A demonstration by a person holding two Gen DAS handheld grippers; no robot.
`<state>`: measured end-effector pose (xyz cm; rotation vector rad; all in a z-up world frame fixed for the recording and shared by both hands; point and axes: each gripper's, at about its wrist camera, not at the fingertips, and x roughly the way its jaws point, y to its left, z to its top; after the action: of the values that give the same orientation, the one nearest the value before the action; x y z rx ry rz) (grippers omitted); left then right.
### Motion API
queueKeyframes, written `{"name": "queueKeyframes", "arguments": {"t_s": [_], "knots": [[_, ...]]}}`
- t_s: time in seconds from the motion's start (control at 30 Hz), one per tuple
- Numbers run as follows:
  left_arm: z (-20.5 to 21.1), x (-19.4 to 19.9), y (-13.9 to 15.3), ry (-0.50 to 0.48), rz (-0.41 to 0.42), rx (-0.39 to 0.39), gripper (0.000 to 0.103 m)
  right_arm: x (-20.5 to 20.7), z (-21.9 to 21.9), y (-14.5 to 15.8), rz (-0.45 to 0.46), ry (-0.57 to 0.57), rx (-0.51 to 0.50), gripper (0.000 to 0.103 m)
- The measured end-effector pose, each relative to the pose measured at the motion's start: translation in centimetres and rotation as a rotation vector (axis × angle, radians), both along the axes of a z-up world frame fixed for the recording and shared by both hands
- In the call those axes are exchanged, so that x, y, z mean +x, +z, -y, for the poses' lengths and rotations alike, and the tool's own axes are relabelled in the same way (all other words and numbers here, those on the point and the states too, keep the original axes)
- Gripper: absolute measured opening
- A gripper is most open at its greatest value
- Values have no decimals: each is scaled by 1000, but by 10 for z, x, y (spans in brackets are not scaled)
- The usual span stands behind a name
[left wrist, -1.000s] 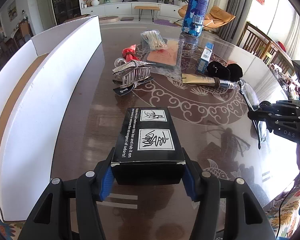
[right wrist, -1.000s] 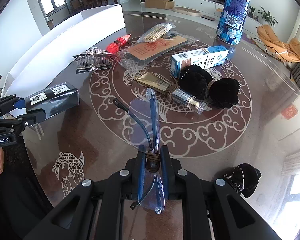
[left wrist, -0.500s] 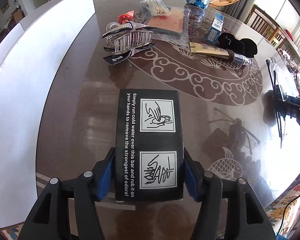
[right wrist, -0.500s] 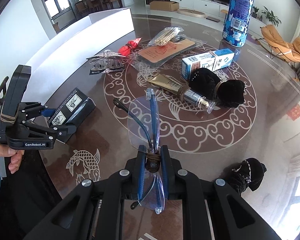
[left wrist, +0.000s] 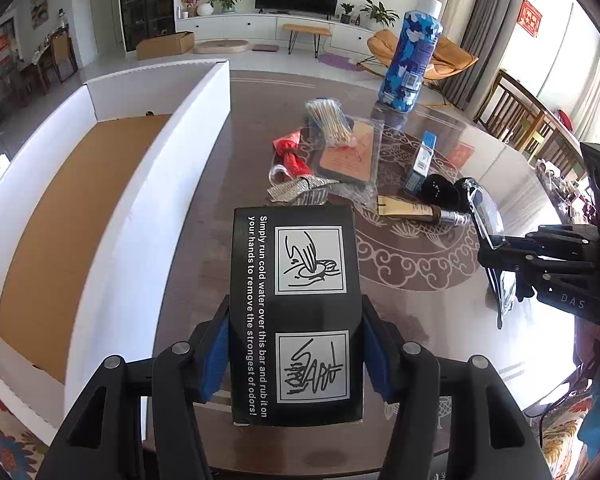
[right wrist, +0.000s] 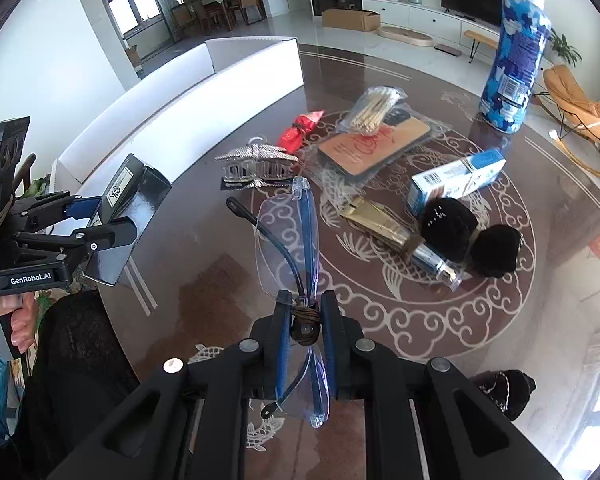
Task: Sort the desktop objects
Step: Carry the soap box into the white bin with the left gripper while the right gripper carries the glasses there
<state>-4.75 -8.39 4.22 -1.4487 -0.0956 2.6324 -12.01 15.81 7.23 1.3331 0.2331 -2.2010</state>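
Note:
My left gripper (left wrist: 296, 344) is shut on a black box (left wrist: 295, 304) with white print, held in the air above the table's near edge, right of the white box (left wrist: 148, 184). It also shows in the right wrist view (right wrist: 96, 224) at the left. My right gripper (right wrist: 306, 320) is shut on folded blue-framed glasses (right wrist: 296, 240), held above the table; it shows at the right of the left wrist view (left wrist: 496, 248). The white box (right wrist: 204, 100) is open, with a bare brown floor.
On the dark glass table (right wrist: 220, 280) lie silver hair clips (right wrist: 256, 164), a red pouch (right wrist: 300, 132), bagged cotton swabs (right wrist: 376, 112), a phone case (right wrist: 372, 144), a blue-white carton (right wrist: 456, 180), a gold tube (right wrist: 396, 236), black scrunchies (right wrist: 472, 236) and a tall blue bottle (right wrist: 512, 68).
My left gripper has lifted the black box off the table and tilted up, bringing the white box's inside into view. My right gripper still holds the glasses, shifted slightly.

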Motion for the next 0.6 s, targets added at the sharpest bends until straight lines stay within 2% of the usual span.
{"name": "queueKeyframes", "arguments": {"t_s": [0.1,0.2,0.37,0.47,0.6], "knots": [[49,2,30,77,-38,-11,57,-12,49,24,-23,67,-42,16],[106,2,47,179,-54,-57,57,-21,111,49,-50,139,-97,16],[188,-3,47,328,-30,-80,57,-36,220,80,-68,244,-207,16],[222,-9,32,386,2,-74,57,-44,287,76,-59,296,-236,16],[251,-20,0,429,67,-65,57,-58,361,40,-33,334,-180,16]]}}
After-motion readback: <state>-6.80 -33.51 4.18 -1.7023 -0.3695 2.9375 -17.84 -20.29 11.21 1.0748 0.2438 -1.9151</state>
